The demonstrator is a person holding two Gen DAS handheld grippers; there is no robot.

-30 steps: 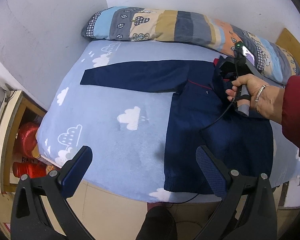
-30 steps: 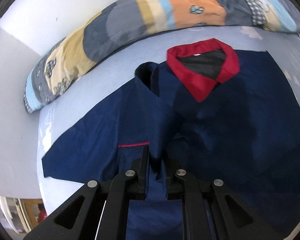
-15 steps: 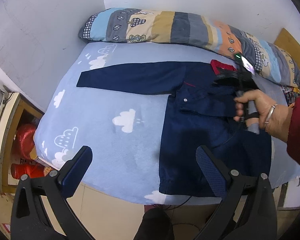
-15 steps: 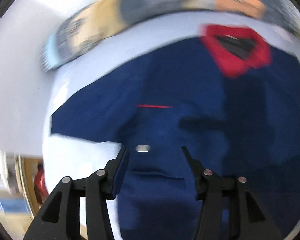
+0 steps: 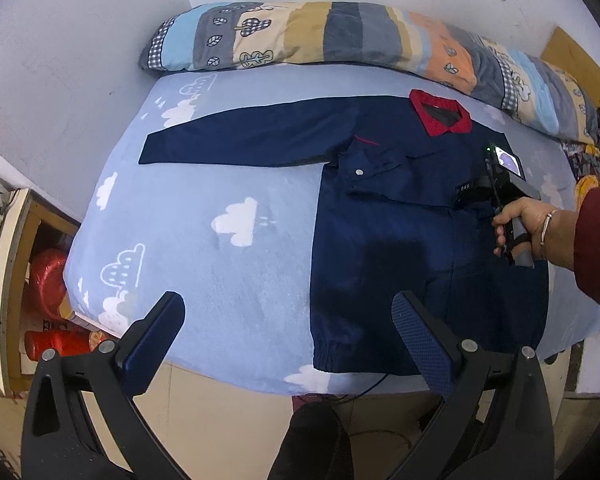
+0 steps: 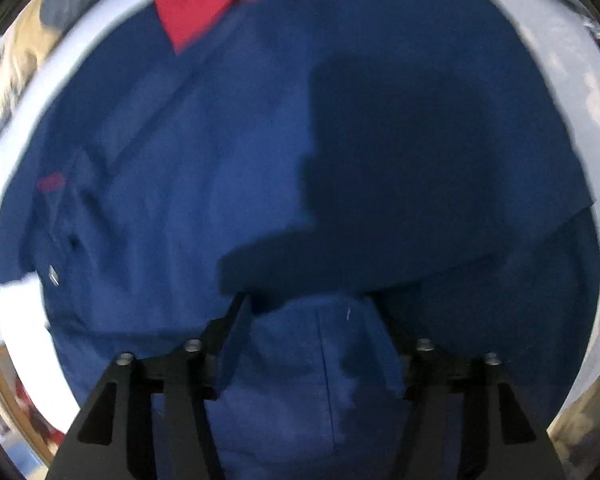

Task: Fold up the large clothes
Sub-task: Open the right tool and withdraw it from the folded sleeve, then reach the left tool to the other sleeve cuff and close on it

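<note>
A: While the navy jacket [image 5: 412,240] lies flat on the blue cloud-print bed [image 5: 204,240], red collar [image 5: 440,118] toward twelve o'clock by the striped bolster [image 5: 340,40], which step would you say is in hand?

B: The sleeves, I'd judge. One sleeve [image 5: 236,144] runs straight out toward nine o'clock, unfolded. The other side already looks laid across the chest, though the right wrist view is too blurred to be sure.

A: And the right gripper [image 6: 312,320]?

B: Pointing straight down, close over the jacket's middle; its jaws are opening, about half apart. Cloth lies beneath them, but nothing is pinched. In the left wrist view the person's hand [image 5: 520,224] holds it at three o'clock.

A: The left gripper [image 5: 288,332]?

B: Jaws wide apart, empty, hovering over the bed's near edge at six o'clock, beside the hem [image 5: 364,356].

A: So next?

B: Probably reaching for the outstretched sleeve near its cuff, closing on one layer only, and carrying it across without dragging the body askew.
</note>
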